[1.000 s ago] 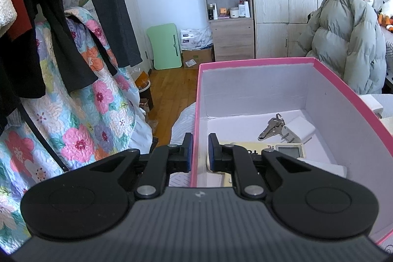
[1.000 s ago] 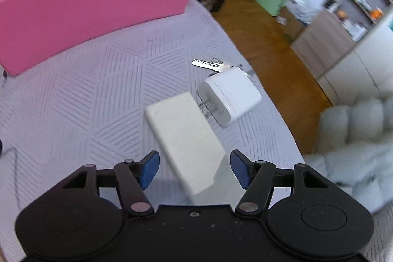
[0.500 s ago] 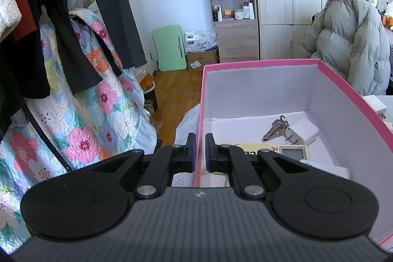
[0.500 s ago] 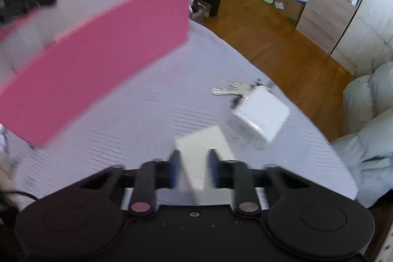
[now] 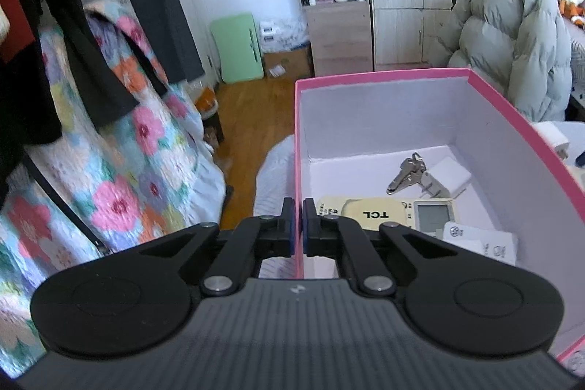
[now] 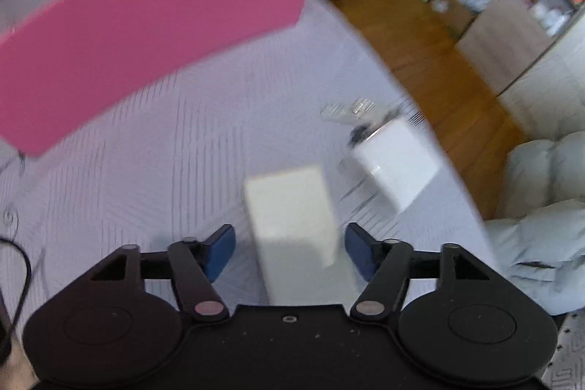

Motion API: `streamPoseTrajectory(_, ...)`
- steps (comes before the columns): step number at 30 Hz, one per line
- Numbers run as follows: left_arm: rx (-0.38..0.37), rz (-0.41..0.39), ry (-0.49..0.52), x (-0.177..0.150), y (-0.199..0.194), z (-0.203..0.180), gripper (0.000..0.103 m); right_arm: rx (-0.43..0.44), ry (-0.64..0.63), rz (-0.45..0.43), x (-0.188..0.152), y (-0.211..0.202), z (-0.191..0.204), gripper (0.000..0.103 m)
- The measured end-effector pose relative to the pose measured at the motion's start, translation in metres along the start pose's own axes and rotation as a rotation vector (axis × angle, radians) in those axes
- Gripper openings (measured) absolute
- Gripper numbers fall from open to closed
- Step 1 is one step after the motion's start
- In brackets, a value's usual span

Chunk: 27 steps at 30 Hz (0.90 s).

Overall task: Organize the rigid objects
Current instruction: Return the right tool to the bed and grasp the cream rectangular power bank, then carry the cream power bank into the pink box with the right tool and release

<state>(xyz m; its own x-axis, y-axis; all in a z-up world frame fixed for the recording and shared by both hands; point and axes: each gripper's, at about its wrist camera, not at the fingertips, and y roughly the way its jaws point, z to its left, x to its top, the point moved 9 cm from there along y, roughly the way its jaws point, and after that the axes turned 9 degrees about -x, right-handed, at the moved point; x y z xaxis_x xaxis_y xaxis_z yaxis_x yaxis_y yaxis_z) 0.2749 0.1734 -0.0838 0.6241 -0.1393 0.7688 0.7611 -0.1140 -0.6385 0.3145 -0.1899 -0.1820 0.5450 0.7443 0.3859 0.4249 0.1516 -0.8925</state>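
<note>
From the left wrist view, the left tongs (image 5: 297,222) stay pinched on the near wall of the pink box (image 5: 380,75), one finger outside, one inside; the box has drifted a little rightward in the view but its load is unchanged. Inside it lie a remote (image 5: 387,212), a bunch of keys (image 5: 406,170), a white charger (image 5: 448,176) and a white packet (image 5: 479,240).

From the right wrist view, the right tongs (image 6: 290,249), closed on the white block (image 6: 292,203) half a second ago, now stand spread on either side of it. The block rests on the bed (image 6: 164,152), right of the box (image 6: 146,21), beside another charger (image 6: 396,161) and keys (image 6: 347,108). That grasp has likely been let go, so the block still has to be boxed.
</note>
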Motion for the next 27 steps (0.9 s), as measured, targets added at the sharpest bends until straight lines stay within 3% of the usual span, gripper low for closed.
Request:
streamPoseTrajectory(1, -0.007, 0.006, -0.011, 0.001, -0.001, 0.001, 0.003, 0.017, -0.011, -0.016, 0.002, 0.001, 0.001, 0.09)
streamPoseTrajectory(4, -0.009, 0.01, -0.021, 0.003, -0.001, 0.002, 0.003, 0.09, 0.068, -0.034, 0.005, 0.005, 0.0, 0.087)
streamPoseTrajectory(6, -0.006, 0.015, -0.019, 0.004, -0.001, 0.001, 0.003, 0.059, 0.109, -0.045, 0.007, 0.003, -0.004, 0.071)
streamPoseTrajectory(11, 0.005, 0.025, -0.025, 0.004, -0.001, 0.0, 0.003, 0.013, 0.178, -0.094, 0.009, -0.021, 0.004, 0.062)
streamPoseTrajectory(27, 0.071, 0.008, 0.022, 0.002, -0.002, -0.009, 0.004, -0.088, 0.283, -0.369, 0.029, -0.114, 0.046, 0.058)
